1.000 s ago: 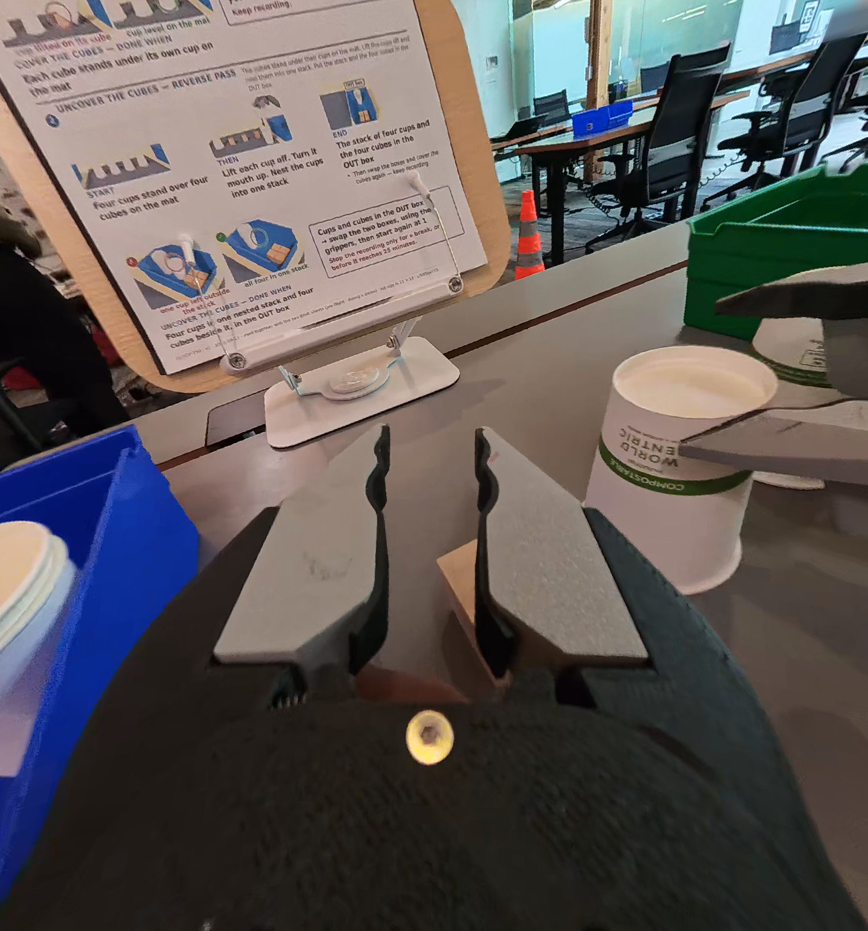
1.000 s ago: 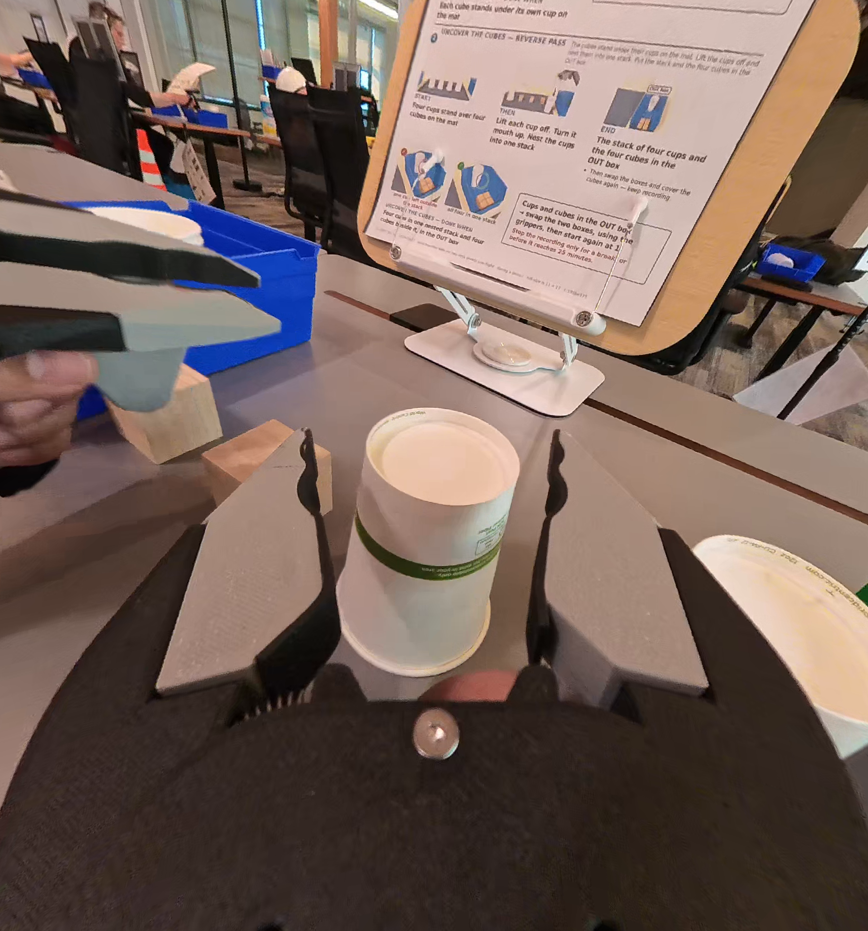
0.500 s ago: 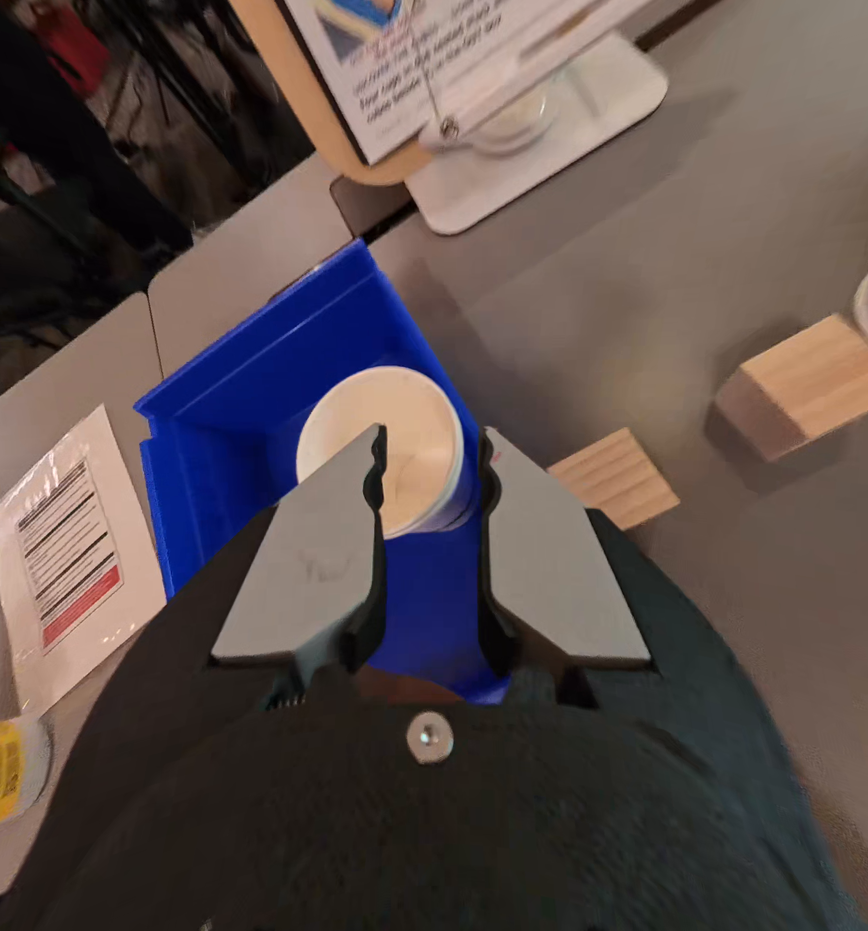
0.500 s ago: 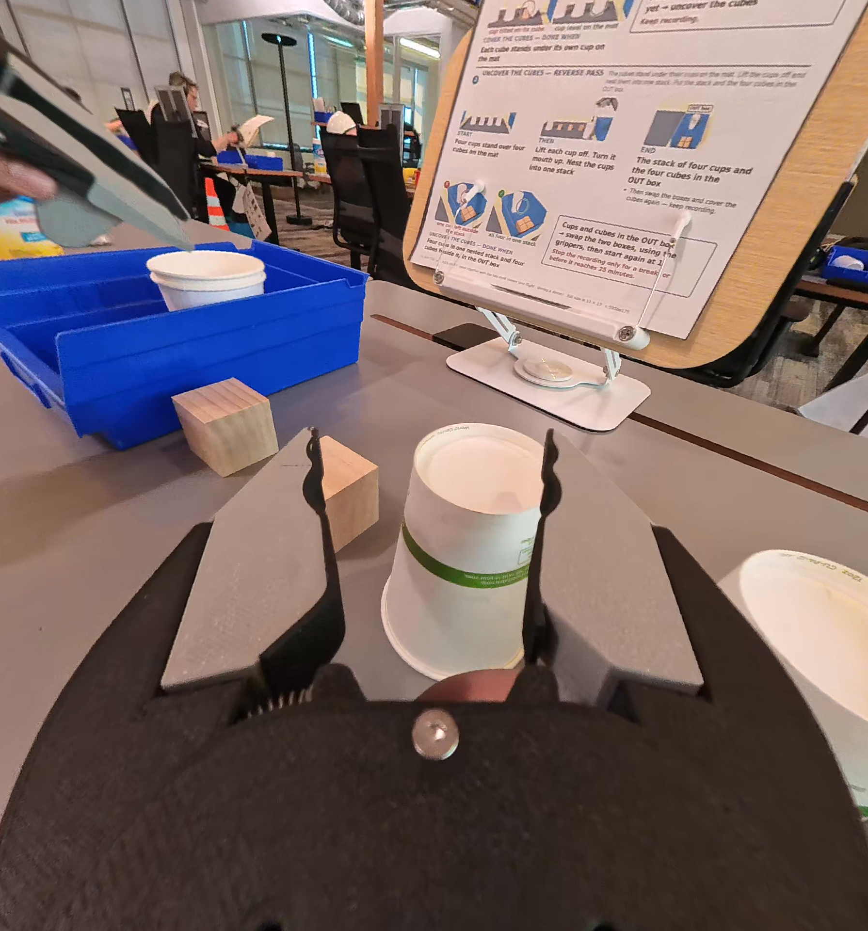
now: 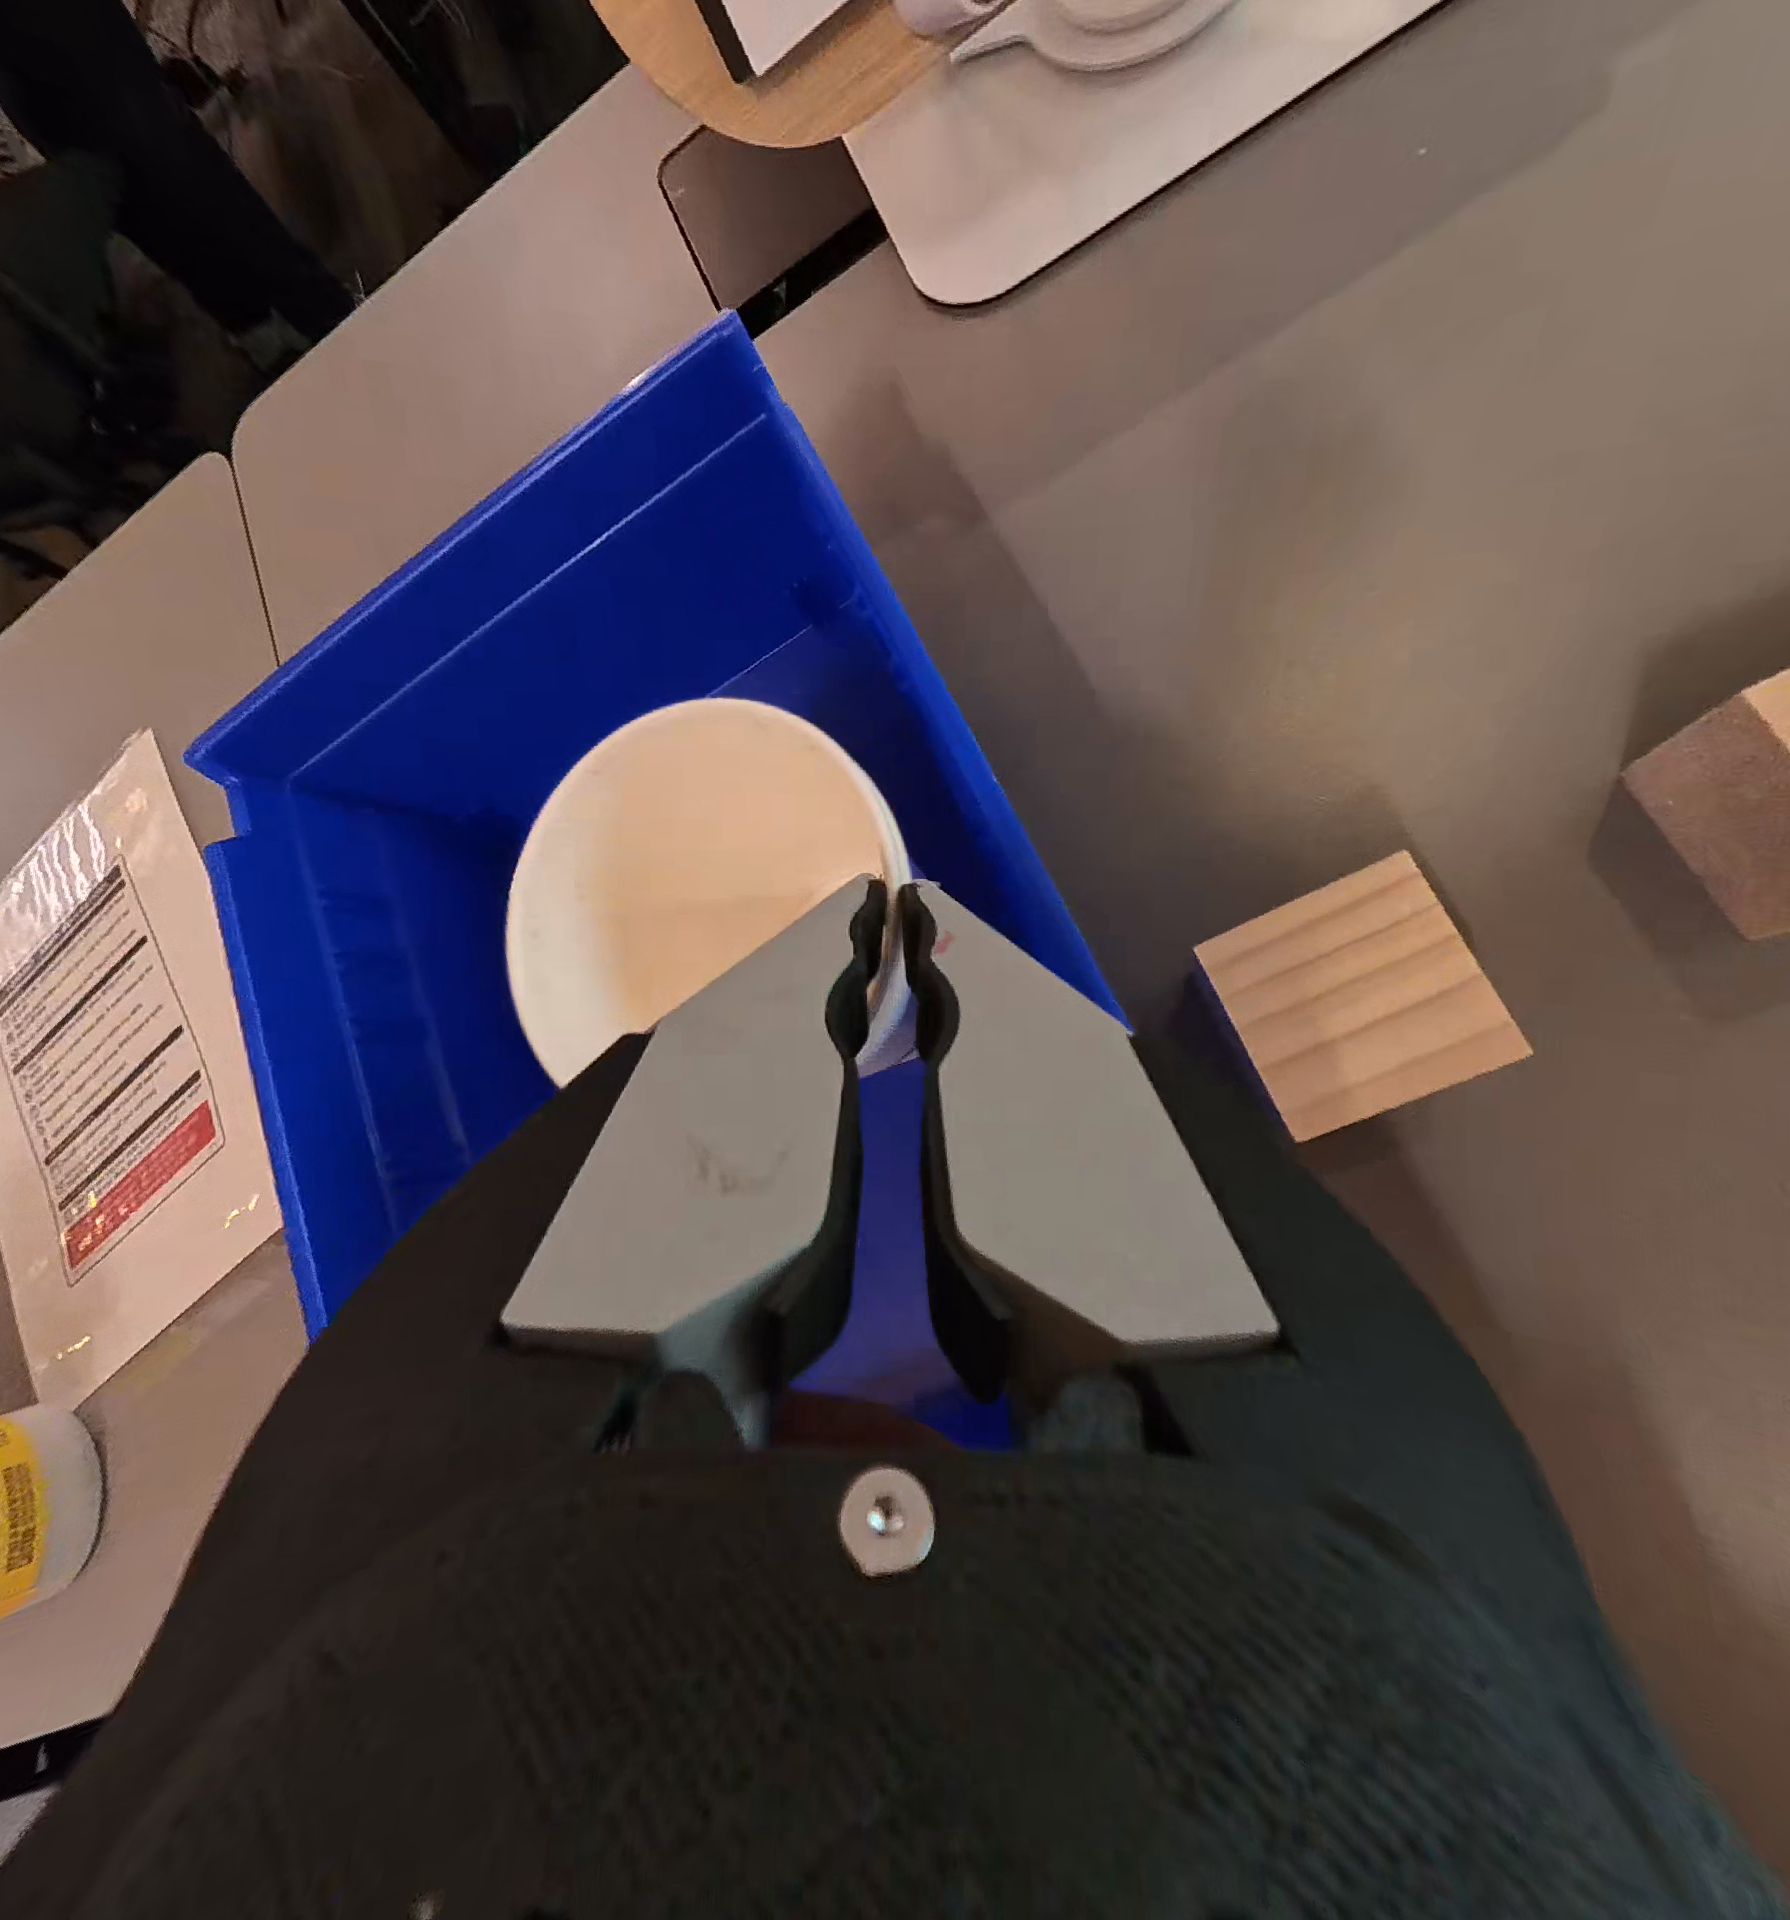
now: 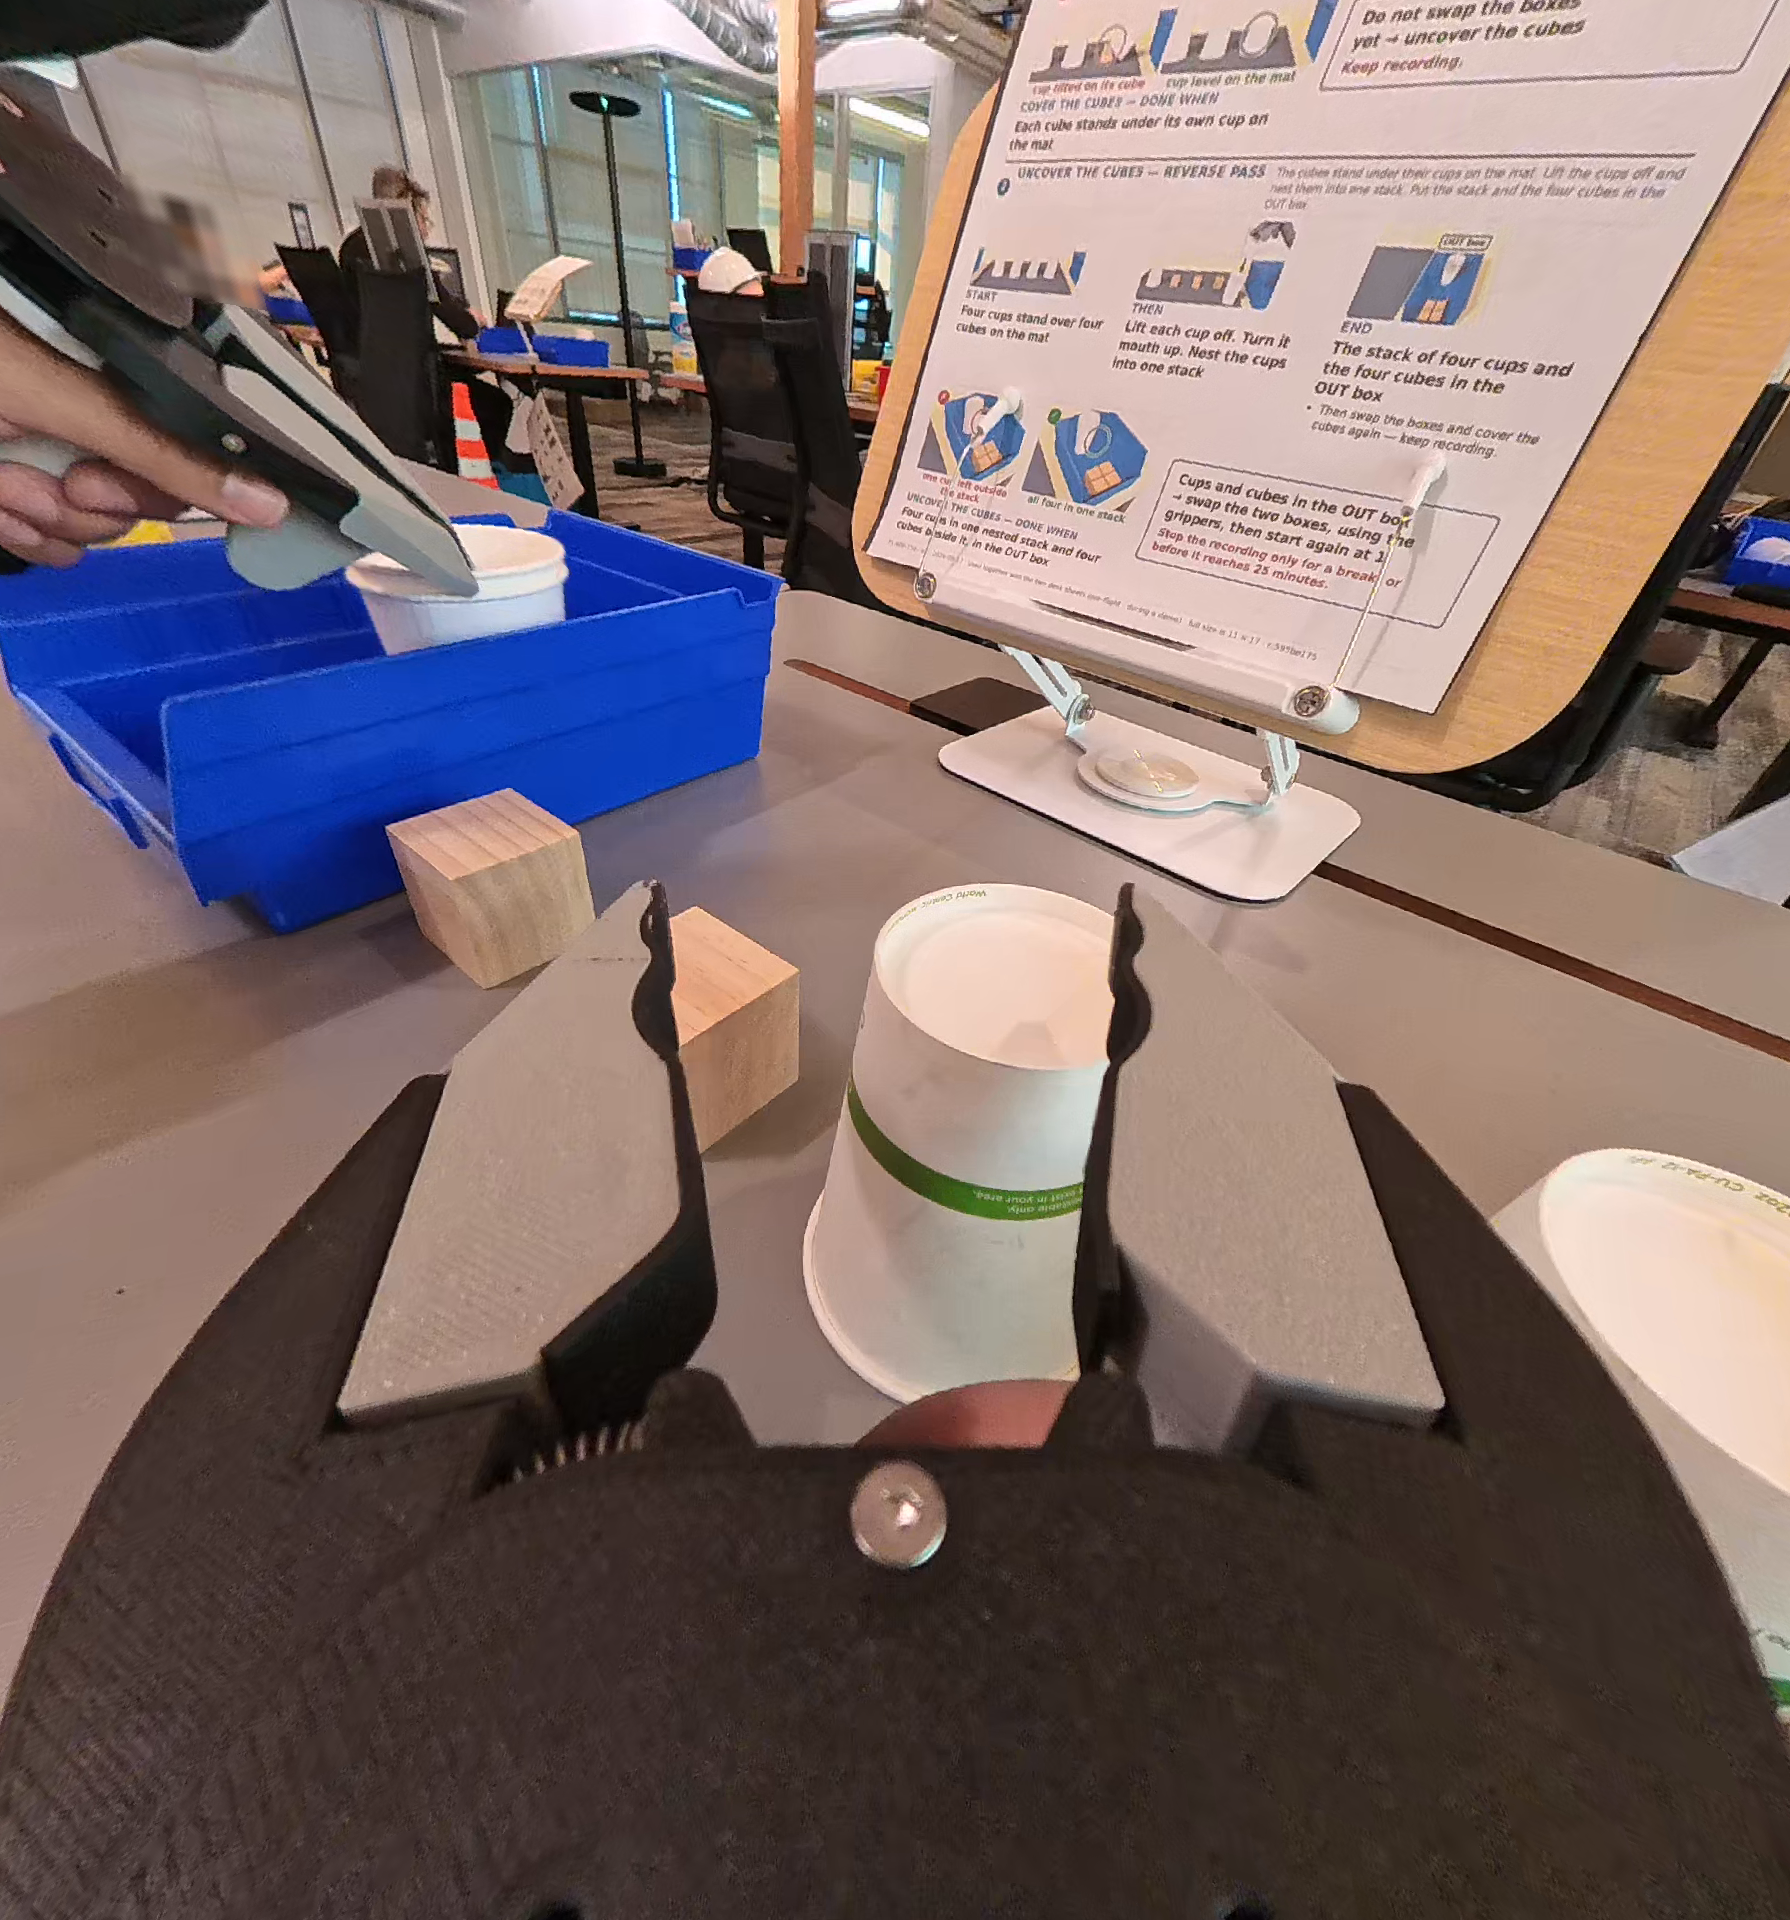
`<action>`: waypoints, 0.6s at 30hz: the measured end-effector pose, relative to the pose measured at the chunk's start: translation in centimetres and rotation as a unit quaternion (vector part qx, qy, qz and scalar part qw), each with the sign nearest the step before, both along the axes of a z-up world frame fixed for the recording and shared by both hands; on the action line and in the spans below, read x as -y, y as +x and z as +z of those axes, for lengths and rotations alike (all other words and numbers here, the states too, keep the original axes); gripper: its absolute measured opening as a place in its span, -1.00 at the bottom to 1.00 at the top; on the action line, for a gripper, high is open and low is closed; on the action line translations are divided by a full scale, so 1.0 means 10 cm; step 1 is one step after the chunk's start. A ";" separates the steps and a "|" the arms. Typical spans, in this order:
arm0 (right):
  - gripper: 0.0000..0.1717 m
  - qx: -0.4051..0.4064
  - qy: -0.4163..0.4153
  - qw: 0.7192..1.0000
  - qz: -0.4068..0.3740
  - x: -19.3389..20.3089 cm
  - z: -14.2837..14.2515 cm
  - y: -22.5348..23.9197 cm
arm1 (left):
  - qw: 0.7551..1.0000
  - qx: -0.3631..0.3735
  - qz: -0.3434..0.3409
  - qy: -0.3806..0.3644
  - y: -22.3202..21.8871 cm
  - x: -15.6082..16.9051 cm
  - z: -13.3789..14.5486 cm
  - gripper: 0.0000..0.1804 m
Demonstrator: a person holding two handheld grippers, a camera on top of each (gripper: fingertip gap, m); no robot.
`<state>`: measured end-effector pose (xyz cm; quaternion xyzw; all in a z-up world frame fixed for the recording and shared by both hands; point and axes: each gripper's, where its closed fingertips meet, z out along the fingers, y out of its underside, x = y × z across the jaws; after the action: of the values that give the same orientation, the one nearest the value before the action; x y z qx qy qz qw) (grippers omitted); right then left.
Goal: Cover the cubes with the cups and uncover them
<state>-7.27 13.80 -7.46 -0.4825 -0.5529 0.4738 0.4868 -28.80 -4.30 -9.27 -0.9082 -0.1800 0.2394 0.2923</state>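
pinching the rim of the top white cup (image 5: 704, 862) in the blue bin (image 5: 558, 623) with my left gripper (image 5: 893, 914), jaws closed thin on the cup wall near centre frame, one fingertip inside the mouth and one outside. looks like a nested stack, mouth up, sitting in the bin's right part; can't tell how many cups are in it. my right gripper (image 6: 886, 997) is wide apart, not gripping: an upside-down cup (image 6: 974, 1122) with a green band stands on the grey table (image 6: 143, 1091) between its fingers, right pad against or just in front of the cup wall, left pad clear of it. another inverted cup (image 6: 1722, 1382) sits at lower right of the right wrist frame. two bare wooden cubes (image 6: 491, 883) (image 6: 735, 1018) lie left of centre, just in front of the bin, uncovered. instruction board (image 6: 1390, 312) on its stand at upper right. step, i judge: covering pass, roughly half through, fetching a cup for one of the bare cubes. next move calls for lifting only the top cup free of the stack, flipping it mouth down, then lowering it level over a cube. risk: thin rim pinch may drag the lower cup along.
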 end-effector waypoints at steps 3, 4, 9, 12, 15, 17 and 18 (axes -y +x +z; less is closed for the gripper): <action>-0.05 0.003 0.004 1.000 0.002 0.02 -0.02 0.00 | 1.000 -0.021 0.004 -0.004 -0.02 0.03 0.08 -0.98; -0.05 0.005 0.005 1.000 0.003 0.03 -0.03 -0.01 | 1.000 -0.028 0.006 0.000 -0.03 0.04 0.14 -0.98; -0.06 0.008 0.015 1.000 0.011 0.08 -0.04 -0.01 | 0.994 -0.050 0.032 0.093 -0.05 -0.01 0.55 -0.98; -0.06 0.010 0.018 1.000 0.011 0.09 -0.05 -0.01 | 0.997 -0.056 0.013 0.052 0.04 -0.02 0.50 -0.98; -0.06 0.009 0.016 1.000 0.011 0.08 -0.05 -0.01 | 0.991 -0.125 0.016 0.032 0.01 0.02 0.68 -0.98; -0.06 0.010 0.015 1.000 0.012 0.08 -0.05 -0.01 | 0.987 -0.144 0.021 0.066 0.03 -0.01 0.86 -0.98; -0.07 0.010 0.016 1.000 0.011 0.08 -0.05 -0.01 | 0.984 -0.155 0.022 0.080 0.05 -0.03 0.96 -0.98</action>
<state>-7.35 12.97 -7.92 -0.4730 -0.5703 0.4659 0.4837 -28.32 -3.99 0.29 -0.8293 -0.1712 0.3690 0.3833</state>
